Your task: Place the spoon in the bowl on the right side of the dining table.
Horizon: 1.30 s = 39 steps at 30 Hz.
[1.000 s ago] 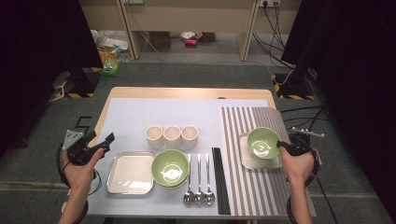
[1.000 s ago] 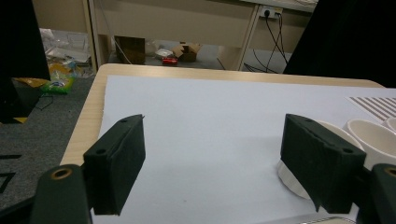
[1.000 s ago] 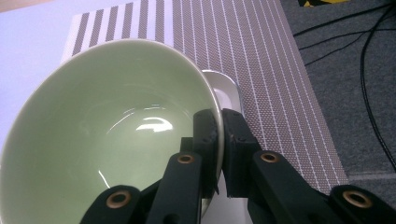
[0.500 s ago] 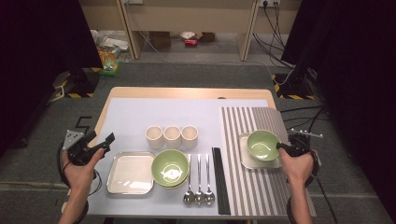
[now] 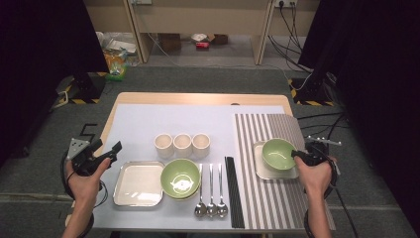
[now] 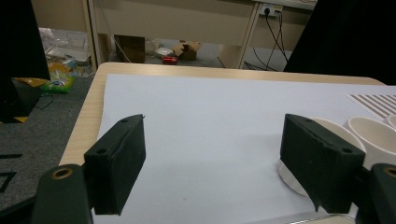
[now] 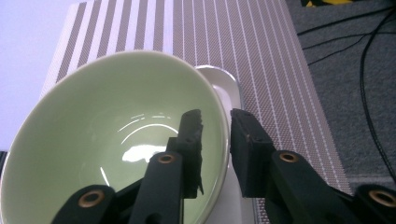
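Observation:
A light green bowl (image 5: 278, 152) (image 7: 116, 126) sits on a small white square plate (image 5: 262, 173) (image 7: 229, 84) on the striped placemat (image 5: 277, 208) (image 7: 233, 37). My right gripper (image 5: 297, 154) (image 7: 217, 114) straddles the bowl's right rim, one jaw inside and one outside. Its jaws have just been opening, and a gap shows between the pads and the rim. My left gripper (image 5: 106, 147) (image 6: 215, 123) hovers open and empty over the table's left edge, pointing toward the cups (image 6: 327, 135).
On the pale blue mat (image 5: 198, 124) stand three cream cups (image 5: 182, 145), a second green bowl (image 5: 181, 177), a white square plate (image 5: 138, 184), three spoons (image 5: 210, 191) and black chopsticks (image 5: 234, 193). Cables and boxes lie on the floor beyond the table.
The right gripper's jaws have spread apart at the bowl's rim. Both hands and the bowl have stayed where they were.

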Motion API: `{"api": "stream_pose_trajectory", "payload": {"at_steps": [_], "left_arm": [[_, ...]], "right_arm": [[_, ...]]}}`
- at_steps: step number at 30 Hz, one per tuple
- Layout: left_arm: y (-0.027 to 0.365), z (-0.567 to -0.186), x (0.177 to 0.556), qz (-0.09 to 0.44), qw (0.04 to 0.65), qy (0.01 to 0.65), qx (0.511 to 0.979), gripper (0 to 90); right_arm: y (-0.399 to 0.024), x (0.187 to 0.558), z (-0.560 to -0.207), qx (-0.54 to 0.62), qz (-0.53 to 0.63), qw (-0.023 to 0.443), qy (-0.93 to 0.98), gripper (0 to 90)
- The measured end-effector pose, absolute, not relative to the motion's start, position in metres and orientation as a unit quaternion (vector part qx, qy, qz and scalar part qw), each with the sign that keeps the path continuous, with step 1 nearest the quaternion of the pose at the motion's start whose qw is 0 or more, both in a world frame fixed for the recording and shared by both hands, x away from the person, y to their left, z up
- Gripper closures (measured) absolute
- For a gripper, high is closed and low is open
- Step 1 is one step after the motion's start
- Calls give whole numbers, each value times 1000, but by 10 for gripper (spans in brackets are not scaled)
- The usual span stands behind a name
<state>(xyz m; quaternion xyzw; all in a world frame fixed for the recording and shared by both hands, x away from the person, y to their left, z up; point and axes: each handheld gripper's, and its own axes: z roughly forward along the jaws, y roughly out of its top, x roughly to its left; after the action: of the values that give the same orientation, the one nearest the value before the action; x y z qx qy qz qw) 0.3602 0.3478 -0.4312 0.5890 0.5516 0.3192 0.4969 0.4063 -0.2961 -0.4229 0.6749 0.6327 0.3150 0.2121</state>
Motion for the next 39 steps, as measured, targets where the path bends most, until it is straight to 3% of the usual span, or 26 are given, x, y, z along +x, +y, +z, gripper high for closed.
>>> {"api": "stream_pose_trajectory", "payload": {"at_steps": [18, 39], "left_arm": [[348, -431, 360, 320, 496, 552, 589, 218], [349, -430, 360, 321, 499, 551, 587, 218]], "right_arm": [[-291, 406, -404, 674, 338, 244, 611, 587], [-263, 407, -392, 648, 367, 253, 618, 557]]}}
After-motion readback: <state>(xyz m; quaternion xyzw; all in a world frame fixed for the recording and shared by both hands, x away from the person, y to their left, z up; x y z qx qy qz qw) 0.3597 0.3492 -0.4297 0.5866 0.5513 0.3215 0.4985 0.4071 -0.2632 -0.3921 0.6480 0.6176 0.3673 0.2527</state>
